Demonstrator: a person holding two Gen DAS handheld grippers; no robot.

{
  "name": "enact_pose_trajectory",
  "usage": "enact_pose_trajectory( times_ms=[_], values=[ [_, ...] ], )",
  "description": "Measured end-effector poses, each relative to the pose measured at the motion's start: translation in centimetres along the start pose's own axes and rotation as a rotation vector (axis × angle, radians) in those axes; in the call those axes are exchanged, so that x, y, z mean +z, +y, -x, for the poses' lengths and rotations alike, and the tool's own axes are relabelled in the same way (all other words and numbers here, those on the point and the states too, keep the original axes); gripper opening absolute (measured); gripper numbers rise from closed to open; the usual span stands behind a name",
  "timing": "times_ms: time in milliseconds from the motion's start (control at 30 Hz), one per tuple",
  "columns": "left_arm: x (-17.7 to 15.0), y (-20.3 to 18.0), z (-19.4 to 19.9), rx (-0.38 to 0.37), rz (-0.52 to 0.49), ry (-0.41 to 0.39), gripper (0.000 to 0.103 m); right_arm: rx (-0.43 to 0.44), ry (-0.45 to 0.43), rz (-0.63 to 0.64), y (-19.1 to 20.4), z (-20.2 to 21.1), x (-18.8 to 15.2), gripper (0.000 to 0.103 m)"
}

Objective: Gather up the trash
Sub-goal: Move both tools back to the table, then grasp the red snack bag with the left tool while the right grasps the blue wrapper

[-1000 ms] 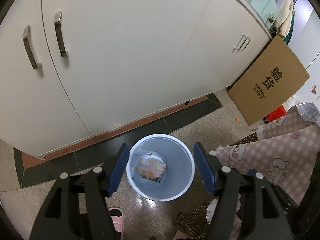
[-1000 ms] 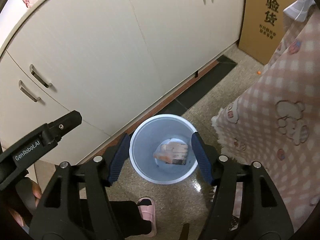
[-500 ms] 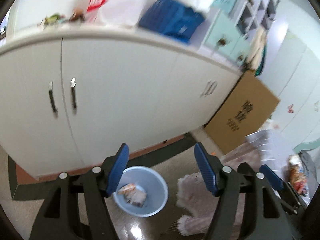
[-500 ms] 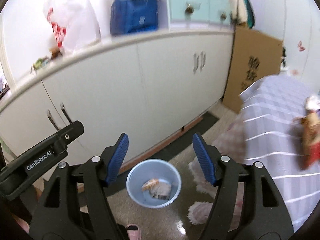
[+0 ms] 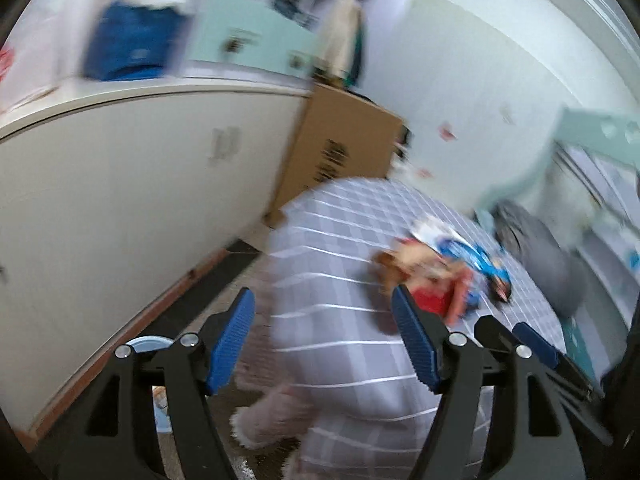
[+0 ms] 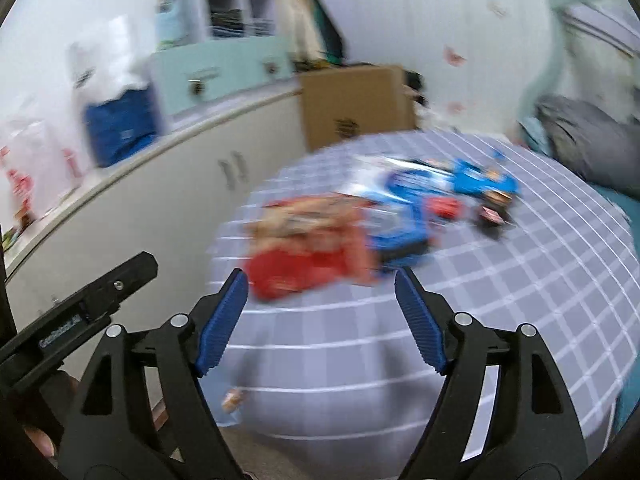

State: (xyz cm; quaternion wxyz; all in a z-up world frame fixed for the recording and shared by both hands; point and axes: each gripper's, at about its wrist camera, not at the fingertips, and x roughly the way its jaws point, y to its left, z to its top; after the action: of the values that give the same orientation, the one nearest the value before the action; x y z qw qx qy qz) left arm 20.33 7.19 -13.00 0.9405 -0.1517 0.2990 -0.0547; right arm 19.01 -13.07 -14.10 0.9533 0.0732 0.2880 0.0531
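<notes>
Both views are motion-blurred. Snack wrappers lie on the grey checked bed cover [image 6: 520, 280]: a red and orange packet [image 6: 308, 248], a blue and white packet [image 6: 404, 204] and a blue packet [image 6: 484, 180]. In the left wrist view the same trash pile [image 5: 444, 268] lies beyond my right finger. My left gripper [image 5: 324, 340] is open and empty over the bed's corner. My right gripper [image 6: 320, 320] is open and empty just short of the red packet. The light blue bin [image 5: 148, 344] shows on the floor behind my left finger, with trash inside.
White cabinets [image 5: 120, 184] run along the left, with bags and a blue box [image 6: 120, 128] on top. A cardboard box [image 6: 356, 104] leans at the far end. A grey pillow [image 6: 580, 140] lies at the bed's head. The left gripper's body [image 6: 80, 312] shows at left.
Both grippers swung up and right, away from the bin toward the bed. The wrappers on the bed cover have come into view ahead; the bin has dropped to the lower left.
</notes>
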Motion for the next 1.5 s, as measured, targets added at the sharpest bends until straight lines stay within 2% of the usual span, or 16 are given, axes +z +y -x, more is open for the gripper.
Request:
enact_pose_trajectory(
  times_ms=[100, 167, 267, 367, 500, 600, 733, 833, 967, 1167, 1267, 1333, 1500],
  values=[
    [-0.4, -3.2, -2.4, -0.036, -0.067, 0.026, 0.069, -0.054, 0.059, -0.036, -3.7, -0.9, 0.0, 0.076],
    [-0.6, -4.7, -4.0, -0.056, -0.115, 0.049, 0.069, -0.049, 0.086, -0.044, -4.9, -1.2, -0.3, 0.076],
    [-0.7, -6.0, -6.2, -0.024, -0.176, 0.063, 0.069, -0.058, 0.112, -0.027, -5.6, -1.8, -0.2, 0.078],
    [-0.6, -6.0, -7.4, -0.032, -0.181, 0.093, 0.067, -0.066, 0.119, -0.003, -5.5, -2.4, 0.0, 0.080],
    [-0.2, -6.0, -8.7, -0.055, -0.199, 0.128, 0.043, -0.050, 0.159, 0.023, -5.0, -4.4, 1.0, 0.081],
    [0.0, -5.4, -8.8, -0.080, -0.191, 0.131, 0.034, -0.054, 0.190, 0.056, -4.3, -5.7, 1.9, 0.082],
    [0.0, -5.4, -8.9, -0.091, -0.203, 0.116, 0.028, -0.076, 0.258, 0.072, -4.4, -7.8, 2.7, 0.083],
    [-0.2, -5.6, -8.5, -0.091, -0.209, 0.093, 0.022, -0.048, 0.301, 0.076, -4.1, -8.8, 3.1, 0.083],
    [-0.3, -5.3, -7.9, -0.102, -0.200, 0.084, 0.019, -0.023, 0.306, 0.089, -3.5, -9.4, 3.8, 0.084],
    [-0.4, -4.6, -7.3, -0.108, -0.183, 0.075, 0.017, 0.020, 0.301, 0.024, -4.1, -10.4, 4.4, 0.084],
    [-0.5, -4.3, -7.0, -0.112, -0.173, 0.071, 0.015, 0.040, 0.291, 0.012, -4.4, -10.1, 4.5, 0.065],
    [-0.6, -4.1, -6.8, -0.110, -0.166, 0.067, 0.015, 0.030, 0.291, 0.013, -4.6, -9.9, 4.5, 0.039],
    [-0.3, -3.4, -5.8, -0.098, -0.134, 0.046, 0.013, 0.032, 0.268, -0.001, -5.1, -8.7, 4.0, 0.024]
  ],
)
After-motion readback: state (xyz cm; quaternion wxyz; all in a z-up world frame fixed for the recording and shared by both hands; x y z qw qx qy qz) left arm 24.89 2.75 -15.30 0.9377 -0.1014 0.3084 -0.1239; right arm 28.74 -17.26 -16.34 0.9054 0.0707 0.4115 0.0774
